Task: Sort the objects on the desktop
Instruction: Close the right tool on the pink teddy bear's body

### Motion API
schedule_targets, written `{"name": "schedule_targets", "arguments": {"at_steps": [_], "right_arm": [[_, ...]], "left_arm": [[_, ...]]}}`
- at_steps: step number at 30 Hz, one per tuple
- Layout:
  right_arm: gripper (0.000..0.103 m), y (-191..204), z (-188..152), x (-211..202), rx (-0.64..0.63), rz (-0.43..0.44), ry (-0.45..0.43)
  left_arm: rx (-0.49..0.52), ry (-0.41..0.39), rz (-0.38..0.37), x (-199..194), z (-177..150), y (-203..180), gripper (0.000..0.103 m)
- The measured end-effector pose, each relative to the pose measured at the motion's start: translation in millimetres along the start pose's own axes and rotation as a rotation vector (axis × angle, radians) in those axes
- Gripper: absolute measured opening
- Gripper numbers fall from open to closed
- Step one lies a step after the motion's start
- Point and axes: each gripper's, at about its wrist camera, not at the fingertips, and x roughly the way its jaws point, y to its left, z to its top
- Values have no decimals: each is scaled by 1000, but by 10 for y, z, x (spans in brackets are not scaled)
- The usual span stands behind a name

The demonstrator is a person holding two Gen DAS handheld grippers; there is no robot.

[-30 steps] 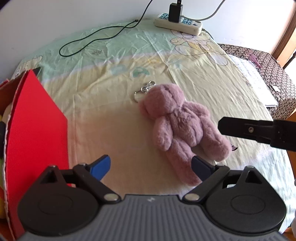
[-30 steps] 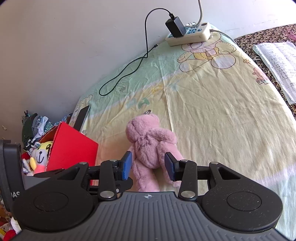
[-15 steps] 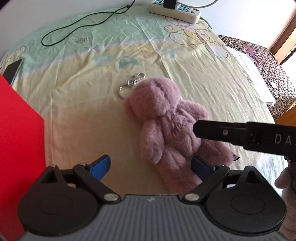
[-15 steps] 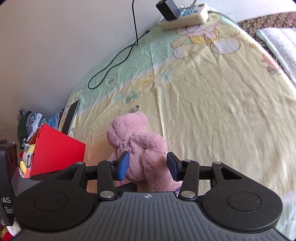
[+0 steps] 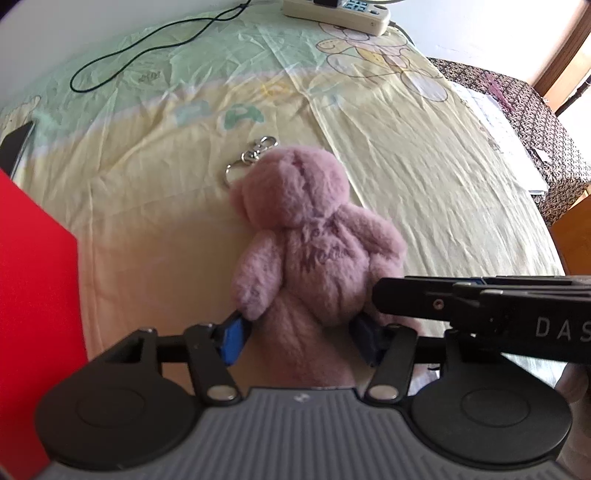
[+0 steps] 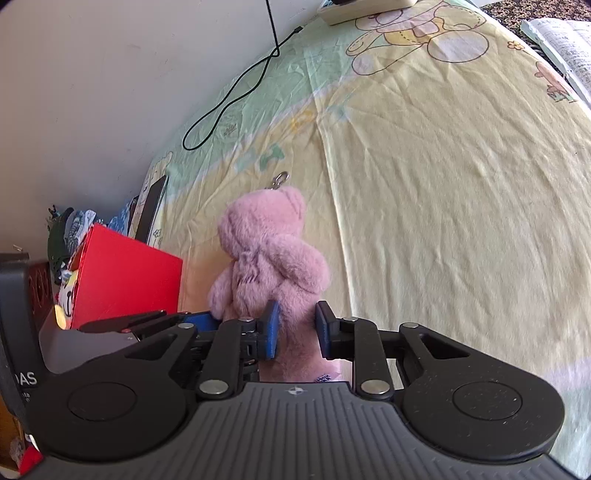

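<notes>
1. Both of your grippers have dropped onto the pink plush bear point(image 5: 310, 236) and their jaws have just been closing on it.
2. Your left gripper point(image 5: 301, 338) is clenched around the bear's lower body, blue pads pressed into the fur on either side.
3. Your right gripper point(image 6: 297, 330) pinches one leg of the bear between its pads.
4. You have the bear lying on the bed sheet point(image 6: 443, 206), towards the sheet's left edge, its keyring point(image 5: 251, 158) pointing at the far edge.
5. Just beside the bear stands the red box point(image 6: 125, 280), at the sheet's left edge.
6. A power strip point(image 5: 336, 13) rests at the far edge by the wall.
</notes>
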Motion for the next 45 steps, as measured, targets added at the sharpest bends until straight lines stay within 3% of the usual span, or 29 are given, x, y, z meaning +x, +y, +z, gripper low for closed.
{"name": "schedule_targets", "arguments": {"at_steps": [3, 12, 17, 19, 22, 27, 35, 40, 42, 44, 45], "right_arm": [[24, 51, -64, -28, 0, 9, 9], [25, 153, -303, -67, -33, 12, 57], [35, 114, -295, -130, -28, -14, 20], [47, 78, -247, -170, -13, -35, -17], [54, 25, -168, -200, 12, -46, -63], [55, 49, -74, -84, -2, -31, -74], [56, 58, 19, 118, -18, -34, -63], [56, -44, 53, 126, 19, -8, -58], [55, -65, 61, 113, 21, 5, -46], [53, -86, 56, 88, 26, 20, -34], [52, -95, 45, 69, 28, 24, -32]], "left_arm": [[20, -4, 12, -51, -54, -22, 52], [85, -6, 51, -156, -326, -57, 52], [37, -25, 39, -205, -298, 73, 68], [22, -32, 25, -214, -255, 109, 70], [34, -30, 22, -134, -195, 90, 74], [47, -20, -9, -63, -141, 50, 75], [48, -16, -35, 27, -100, 110, 85], [84, -40, -28, 58, -62, 14, 82], [102, -50, -27, 57, -69, -34, 77], [117, -58, -37, 29, -92, -79, 63], [125, -60, -41, 17, -104, -104, 63]]}}
